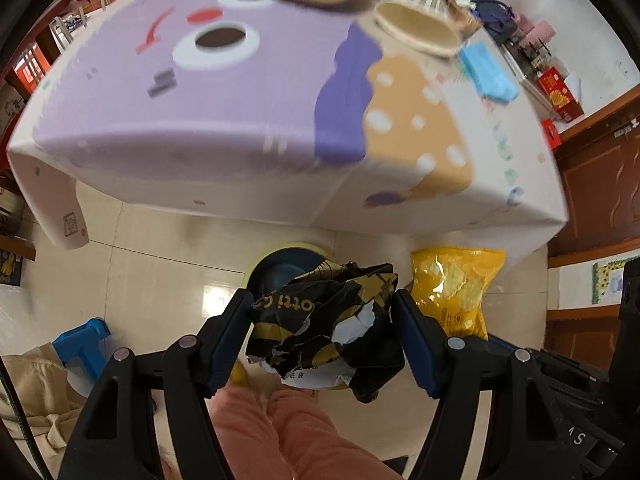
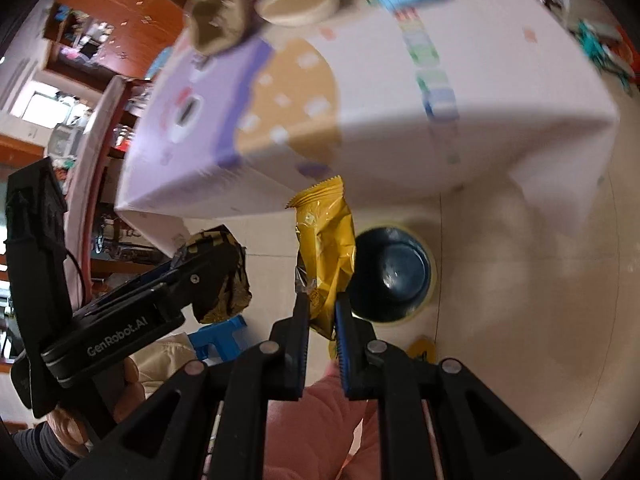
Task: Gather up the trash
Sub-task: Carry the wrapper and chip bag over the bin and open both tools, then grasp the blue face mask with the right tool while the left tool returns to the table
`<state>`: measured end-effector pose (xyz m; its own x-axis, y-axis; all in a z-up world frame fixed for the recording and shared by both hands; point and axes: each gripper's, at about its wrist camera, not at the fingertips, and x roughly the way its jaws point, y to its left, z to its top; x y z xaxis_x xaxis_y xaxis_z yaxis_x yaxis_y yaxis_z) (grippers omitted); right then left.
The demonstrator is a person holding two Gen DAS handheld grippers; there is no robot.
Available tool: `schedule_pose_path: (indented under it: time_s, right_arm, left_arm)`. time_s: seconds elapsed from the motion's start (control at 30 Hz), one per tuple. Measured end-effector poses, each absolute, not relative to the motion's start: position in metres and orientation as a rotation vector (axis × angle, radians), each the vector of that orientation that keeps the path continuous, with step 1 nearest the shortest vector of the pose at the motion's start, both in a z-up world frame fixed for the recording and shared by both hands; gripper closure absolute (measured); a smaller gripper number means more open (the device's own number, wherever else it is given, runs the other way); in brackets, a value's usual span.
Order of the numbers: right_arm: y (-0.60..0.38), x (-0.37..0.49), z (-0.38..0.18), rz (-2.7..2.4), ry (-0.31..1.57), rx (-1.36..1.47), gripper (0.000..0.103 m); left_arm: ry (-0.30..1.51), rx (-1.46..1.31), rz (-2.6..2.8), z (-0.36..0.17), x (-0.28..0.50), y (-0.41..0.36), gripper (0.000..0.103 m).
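Holding, left gripper: fingers clamp crumpled black-and-gold bag
Right gripper: fingers pinch yellow packet
Below: dark bin on floor

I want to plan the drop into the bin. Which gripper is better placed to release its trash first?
Probably the left. The left gripper holds the crumpled black-and-gold wrapper over the dark bin. The right gripper holds the yellow snack bag beside the bin's rim.
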<state>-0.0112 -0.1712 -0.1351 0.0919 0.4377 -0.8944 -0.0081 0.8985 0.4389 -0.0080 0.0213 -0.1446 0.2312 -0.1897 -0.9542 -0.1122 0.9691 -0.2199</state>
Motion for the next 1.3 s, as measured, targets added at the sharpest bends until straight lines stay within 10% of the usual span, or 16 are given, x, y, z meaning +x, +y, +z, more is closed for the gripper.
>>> schedule_pose_path:
  time_s: [0.53, 0.67, 1.3]
  right_arm:
    - [-0.163, -0.014, -0.401, 0.18, 1.534, 0.529, 0.086]
    - [-0.169, -0.02, -0.434, 0.159, 1.51, 0.578, 0.061]
    - [-0.187, -0.066, -0.329, 0.039, 1.312, 0.494, 0.057]
  left_arm:
    - [1.44, -0.235, -0.065, -0.386, 0.01, 0.016, 0.021]
    - [1.447, -0.219, -0.072, -0.411, 0.014, 0.013, 0.003]
    - [1.389, 0.065, -0.087, -0.323, -0.036, -0.005, 0.004]
